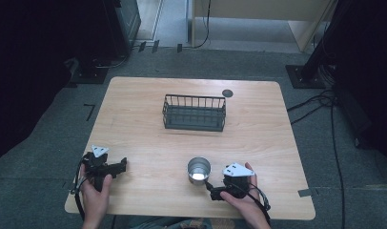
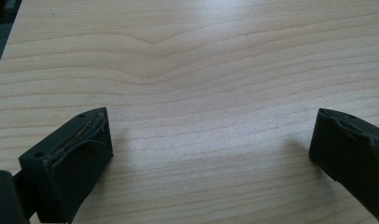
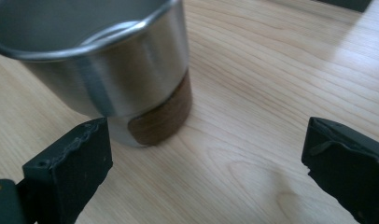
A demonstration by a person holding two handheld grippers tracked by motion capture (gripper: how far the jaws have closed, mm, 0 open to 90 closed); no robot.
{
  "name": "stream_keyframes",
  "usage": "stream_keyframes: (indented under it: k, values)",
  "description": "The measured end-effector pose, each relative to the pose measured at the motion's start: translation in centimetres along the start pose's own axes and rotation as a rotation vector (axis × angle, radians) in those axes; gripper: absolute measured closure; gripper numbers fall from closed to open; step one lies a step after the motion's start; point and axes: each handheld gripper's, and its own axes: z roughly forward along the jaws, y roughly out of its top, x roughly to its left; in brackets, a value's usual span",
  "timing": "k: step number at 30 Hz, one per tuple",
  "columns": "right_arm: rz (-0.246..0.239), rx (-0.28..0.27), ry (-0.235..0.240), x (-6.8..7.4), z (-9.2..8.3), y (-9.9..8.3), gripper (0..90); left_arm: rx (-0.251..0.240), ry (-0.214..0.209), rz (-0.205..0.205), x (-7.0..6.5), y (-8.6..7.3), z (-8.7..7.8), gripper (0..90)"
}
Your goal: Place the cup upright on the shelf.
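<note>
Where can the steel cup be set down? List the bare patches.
Bare wood lies between the wire basket and the steel cup, across the table's left half above the left gripper, and right of the basket. Crowded only where the right gripper nears the cup.

One overhead camera, two riding cameras

High view is looking forward and down over the whole surface [image 1: 148, 157]; each hand-held gripper view is skimming its woodgrain closely, the right sharing the steel cup [image 3: 108, 70].

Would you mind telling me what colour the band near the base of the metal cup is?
Brown, wood-like, on the silver cup; the right gripper view shows it best.
</note>
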Motion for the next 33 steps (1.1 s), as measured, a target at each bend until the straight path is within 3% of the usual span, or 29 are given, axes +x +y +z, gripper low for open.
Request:
stream_keyframes:
  k: [12, 25, 33]
  values:
    - [-0.043, -0.005, 0.058, 1.6, 1.2, 1.5, 1.1, 0.000, 0.000, 0.000, 0.0, 0.0, 0.0, 0.0]
    - [-0.074, -0.020, 0.073, 2.7, 2.5, 2.7, 2.8, 0.001, -0.001, 0.001, 0.0, 0.0, 0.0, 0.0]
    - [-0.054, -0.049, 0.088, 3.3, 3.6, 3.5, 6.3, 0.001, -0.001, 0.001, 0.0, 0.0, 0.0, 0.0]
